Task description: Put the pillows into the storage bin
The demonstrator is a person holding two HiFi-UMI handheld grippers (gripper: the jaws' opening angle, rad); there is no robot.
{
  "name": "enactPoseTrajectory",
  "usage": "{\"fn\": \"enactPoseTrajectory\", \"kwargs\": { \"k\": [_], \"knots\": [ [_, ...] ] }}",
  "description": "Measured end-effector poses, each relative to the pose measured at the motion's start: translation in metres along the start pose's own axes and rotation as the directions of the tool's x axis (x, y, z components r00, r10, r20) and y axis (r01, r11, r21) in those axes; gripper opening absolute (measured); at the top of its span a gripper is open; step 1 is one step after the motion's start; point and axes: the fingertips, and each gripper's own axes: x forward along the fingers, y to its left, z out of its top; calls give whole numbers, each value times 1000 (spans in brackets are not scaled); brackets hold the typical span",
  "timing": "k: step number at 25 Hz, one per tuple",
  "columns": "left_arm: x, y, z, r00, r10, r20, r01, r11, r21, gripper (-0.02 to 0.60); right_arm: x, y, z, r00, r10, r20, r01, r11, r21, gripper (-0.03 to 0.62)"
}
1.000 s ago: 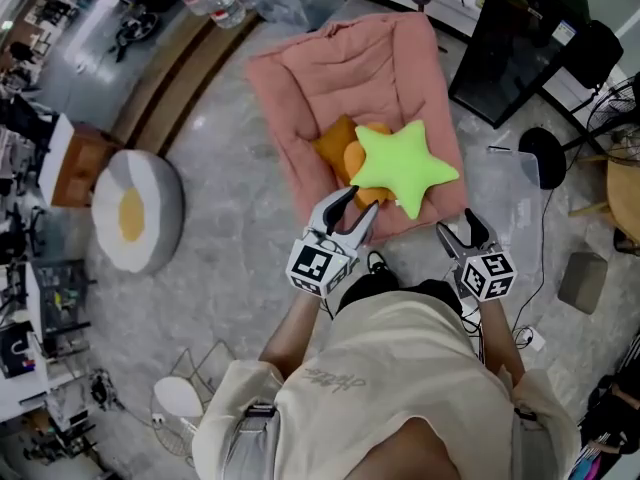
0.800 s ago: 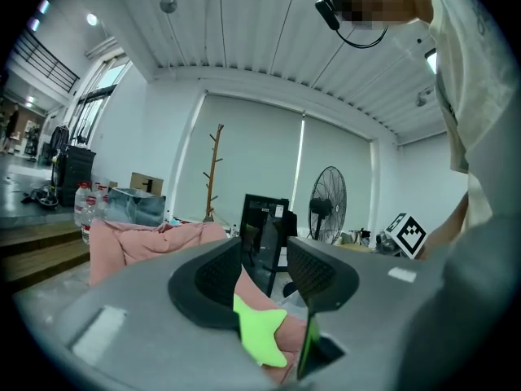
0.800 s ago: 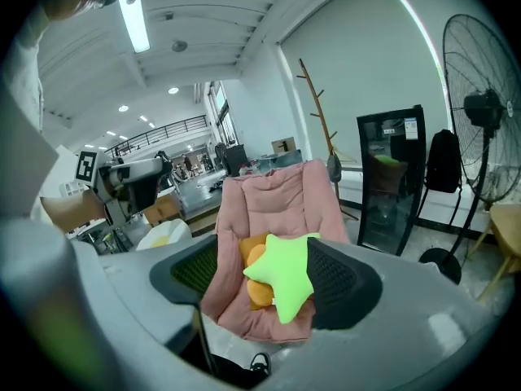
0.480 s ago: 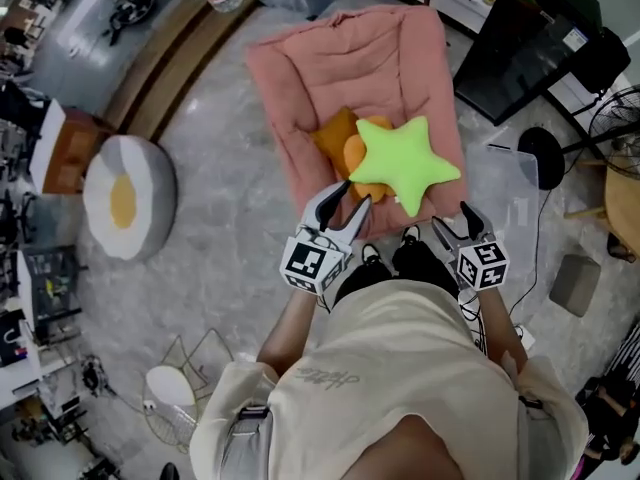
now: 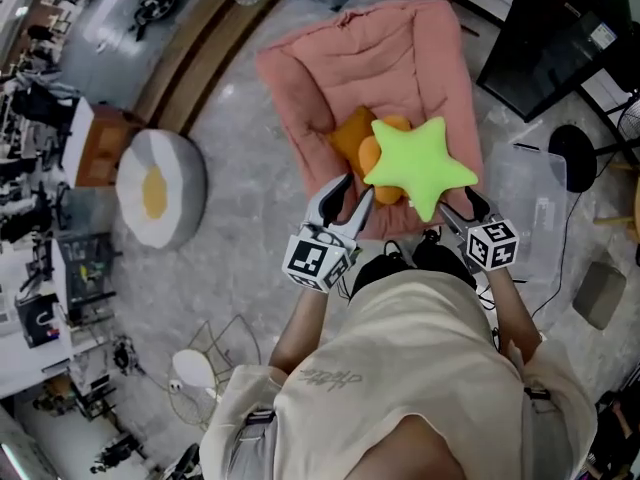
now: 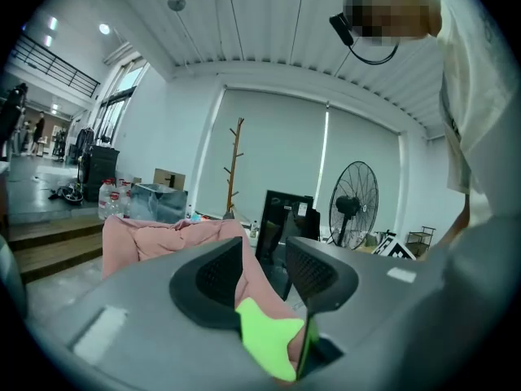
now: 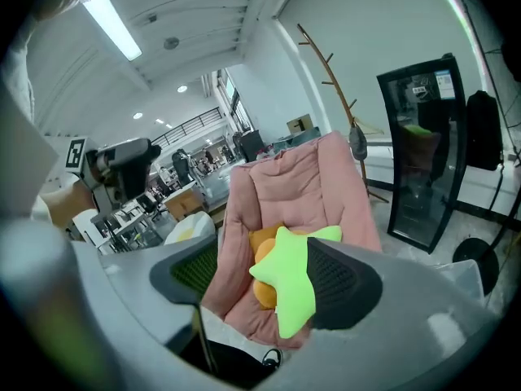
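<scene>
A lime-green star pillow lies on an orange pillow at the near end of a pink padded mat on the floor. My left gripper hovers at the mat's near edge, just left of the star. Its jaws are open, have just been closing a little, and hold nothing. In the left gripper view the star shows beyond the left gripper. My right gripper is open by the star's lower point. The right gripper view shows the star lying beyond the right gripper.
A clear plastic bin sits on the floor right of the mat. A fried-egg pillow lies at the left. A black cabinet and a fan base stand at the right. A wire fan lies near the person's left side.
Both grippers have moved forward towards the star pillow. The right one has dropped and now sits by the star's lower point. The pillows have not moved on the mat.
</scene>
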Motion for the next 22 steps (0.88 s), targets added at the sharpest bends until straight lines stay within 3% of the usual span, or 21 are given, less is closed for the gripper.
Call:
{"fn": "enactPoseTrajectory", "kwargs": {
  "k": [5, 11, 17, 22],
  "knots": [
    [33, -16, 10, 1000, 24, 18, -24, 1000, 2, 184, 18, -35, -37, 995, 38, -97, -38, 999, -1, 339],
    [42, -25, 7, 998, 50, -26, -53, 993, -108, 178, 51, -55, -98, 963, 56, -263, -55, 998, 13, 347],
    [42, -17, -16, 990, 80, -117, -90, 993, -82, 178, 84, -55, -155, 925, 83, -371, -44, 993, 113, 367],
    [42, -12, -29, 983, 104, -150, -121, 987, -110, 178, 112, -65, -207, 880, 78, -468, 42, 970, 241, 424]
  ]
}}
